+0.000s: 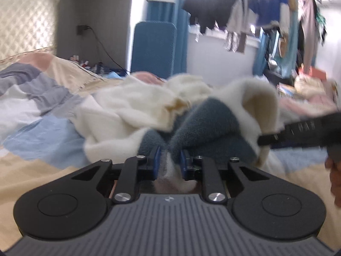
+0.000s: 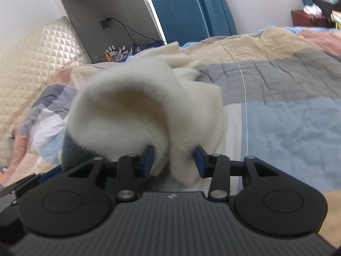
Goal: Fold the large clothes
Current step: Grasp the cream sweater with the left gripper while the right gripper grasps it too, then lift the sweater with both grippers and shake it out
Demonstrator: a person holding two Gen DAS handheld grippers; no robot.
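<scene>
A fluffy cream and dark grey-blue garment lies bunched on the bed. My left gripper is shut on a fold of the garment, with grey-blue and white fleece between its blue pads. My right gripper is shut on a thick cream fold of the same garment, lifted in a loop in front of its fingers. The right gripper also shows in the left wrist view at the right edge, gripping the cream edge. The left gripper's tip shows in the right wrist view at the lower left.
The bed is covered by a patchwork quilt in beige, grey, blue and pink. A quilted cream headboard stands at the left. A blue chair, hanging clothes and a cluttered nightstand stand behind.
</scene>
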